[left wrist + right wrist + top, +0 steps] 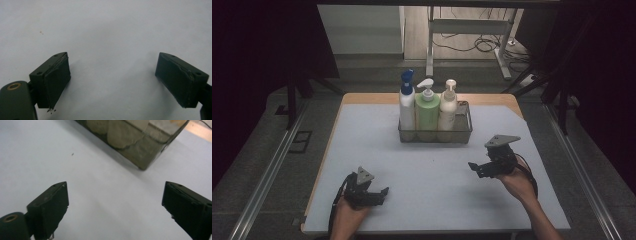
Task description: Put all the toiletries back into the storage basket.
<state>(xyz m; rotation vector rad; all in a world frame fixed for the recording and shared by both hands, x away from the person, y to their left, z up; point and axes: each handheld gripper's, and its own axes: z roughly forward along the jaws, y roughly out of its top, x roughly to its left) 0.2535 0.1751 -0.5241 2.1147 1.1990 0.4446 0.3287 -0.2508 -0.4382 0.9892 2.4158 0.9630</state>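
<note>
Nearest to the person, the left hand-held gripper (384, 192) rests low over the pale blue surface (362, 140), its jaws wide apart with nothing between them. A little farther, the right hand-held gripper (473, 168) is also wide open and empty, pointing toward the middle. Bare surface lies between both and the wire basket (462, 136), which stands well apart at the far centre. Inside it stand three pump bottles touching in a row: a white bottle with blue pump (406, 107), a green bottle (427, 112), a cream bottle (447, 109).
</note>
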